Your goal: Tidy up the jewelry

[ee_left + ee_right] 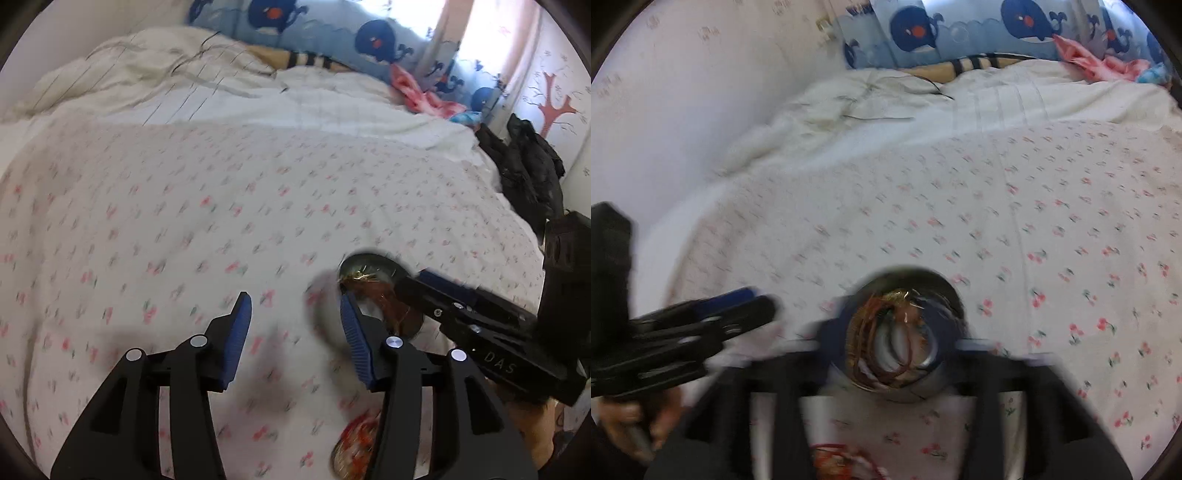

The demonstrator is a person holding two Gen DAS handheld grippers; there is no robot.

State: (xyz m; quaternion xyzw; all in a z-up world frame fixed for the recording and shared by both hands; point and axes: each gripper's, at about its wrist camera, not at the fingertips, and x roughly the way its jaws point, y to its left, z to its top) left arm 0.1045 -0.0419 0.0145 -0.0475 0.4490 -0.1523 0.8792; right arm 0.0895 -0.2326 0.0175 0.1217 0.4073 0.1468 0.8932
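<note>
Round silver metal bowl (925,363) of tangled gold and copper jewelry (886,332) on flower-print bed sheet (184,221), between right gripper (892,328) jaws, grip blurred, cannot tell, left gripper (295,332) jaws apart, empty, just beside bowl.

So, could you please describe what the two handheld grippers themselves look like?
The left gripper is matte black plastic with ribbed blue pads and round silver pivot pins. The right gripper looks the same, black with blue pads, and carries pale "DAS" lettering on its side. No cables or sleeves are visible.
</note>
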